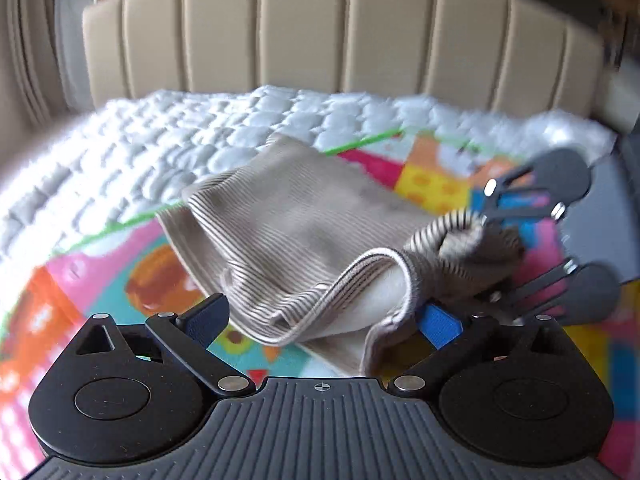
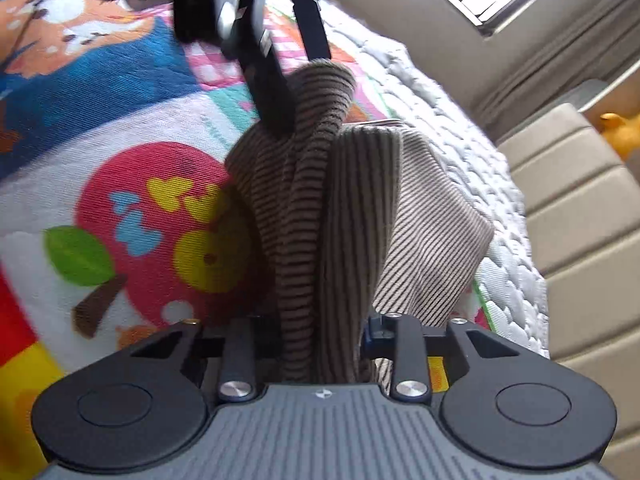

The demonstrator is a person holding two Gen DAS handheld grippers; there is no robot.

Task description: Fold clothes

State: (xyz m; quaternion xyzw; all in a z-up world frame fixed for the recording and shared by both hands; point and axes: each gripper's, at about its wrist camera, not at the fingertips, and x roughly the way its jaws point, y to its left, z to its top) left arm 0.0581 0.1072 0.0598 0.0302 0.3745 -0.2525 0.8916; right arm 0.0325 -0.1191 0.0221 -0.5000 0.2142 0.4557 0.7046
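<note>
Beige padded headboard [image 1: 340, 36] backs a bed with a colourful cartoon-print mat [image 1: 100, 280], where the brown-and-cream striped ribbed garment [image 1: 288, 232] lies; left tool [image 1: 324, 324] gapes wide around its hem, right tool [image 2: 320, 336] clamps a bunched fold.

The garment [image 1: 304, 232] is beige with fine dark brown stripes. The play mat [image 2: 132, 208] under it shows a red apple, green leaf, yellow, blue and pink patches. The quilted cover [image 1: 160, 140] is white; the headboard [image 1: 320, 32] is cream.

Motion is blurring the right tool [image 1: 516, 248]; the striped garment [image 2: 340, 216] is hiding the right tool's fingertips.
</note>
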